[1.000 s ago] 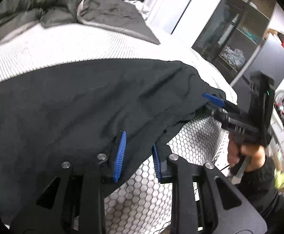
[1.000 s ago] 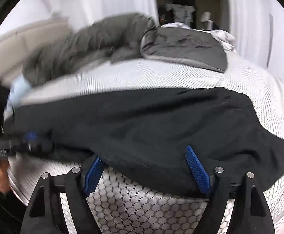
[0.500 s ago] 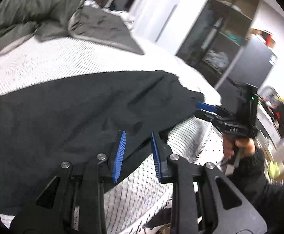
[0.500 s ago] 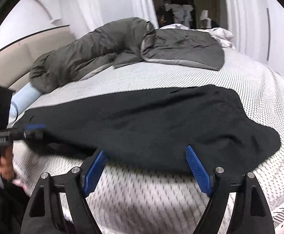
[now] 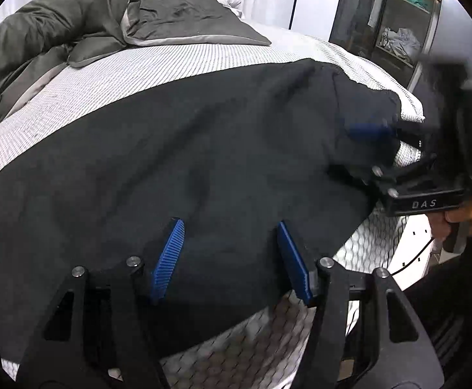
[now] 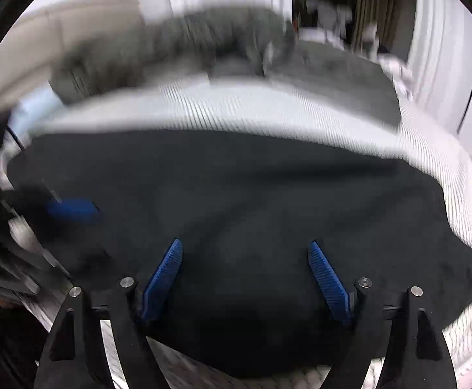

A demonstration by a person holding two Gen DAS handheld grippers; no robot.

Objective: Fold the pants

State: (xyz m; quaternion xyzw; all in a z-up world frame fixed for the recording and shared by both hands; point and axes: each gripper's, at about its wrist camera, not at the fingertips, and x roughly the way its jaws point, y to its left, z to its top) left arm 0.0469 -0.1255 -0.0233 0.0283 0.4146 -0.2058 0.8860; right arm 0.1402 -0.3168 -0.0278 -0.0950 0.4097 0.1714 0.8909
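1. The left gripper [image 5: 231,254] has just been opening; its blue fingers [image 5: 168,256] stand apart over the black pants [image 5: 177,149], pressing on nothing.
2. The right gripper [image 6: 245,278] has its fingers spread wide over the same cloth, gripping nothing.
3. The pants lie spread flat across the bed [image 5: 171,64], their near edge by the mattress side.
4. A grey duvet [image 5: 51,32] is bunched behind them; a shelf unit [image 5: 397,26] stands to the right.
5. A second ago the left fingers were nearly shut on the hem.
6. The right view is heavily blurred; the other gripper is a smear there.
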